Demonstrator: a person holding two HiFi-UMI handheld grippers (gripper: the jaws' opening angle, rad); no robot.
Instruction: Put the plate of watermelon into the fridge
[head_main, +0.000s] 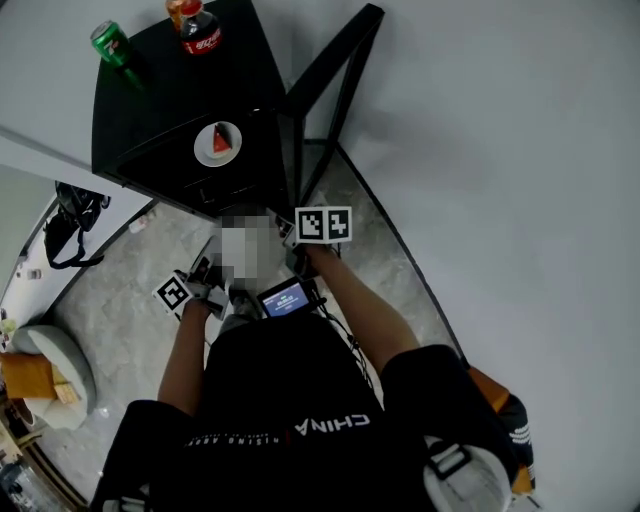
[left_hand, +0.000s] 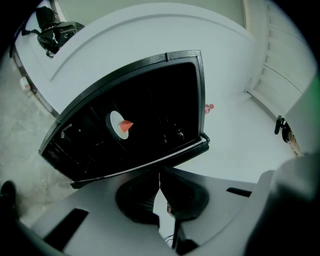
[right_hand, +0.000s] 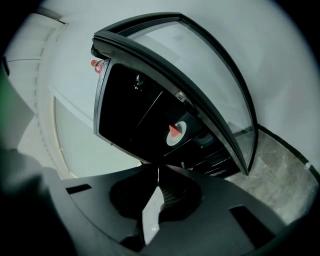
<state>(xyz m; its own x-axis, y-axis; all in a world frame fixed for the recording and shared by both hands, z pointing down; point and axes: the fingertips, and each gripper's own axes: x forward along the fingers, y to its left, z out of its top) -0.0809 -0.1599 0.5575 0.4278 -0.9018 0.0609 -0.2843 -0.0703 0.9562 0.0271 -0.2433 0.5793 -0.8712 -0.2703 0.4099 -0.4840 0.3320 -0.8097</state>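
A white plate with a red watermelon wedge (head_main: 218, 143) rests on a shelf inside the small black fridge (head_main: 150, 110), whose glass door (head_main: 330, 80) stands open to the right. The same plate (left_hand: 120, 125) shows in the left gripper view and, as the plate (right_hand: 176, 134), in the right gripper view. My left gripper (left_hand: 160, 175) is shut and holds nothing, well back from the fridge. My right gripper (right_hand: 157, 170) is shut and empty too, just as far from the plate. In the head view both sit low in front of the fridge, the left gripper (head_main: 200, 280) and the right gripper (head_main: 300, 238).
A green can (head_main: 108, 42) and a cola bottle (head_main: 195, 25) stand on top of the fridge. The open glass door (right_hand: 210, 75) juts out on the right. A black bag (head_main: 70, 225) and a round grey seat (head_main: 55, 360) lie at the left on the marble floor.
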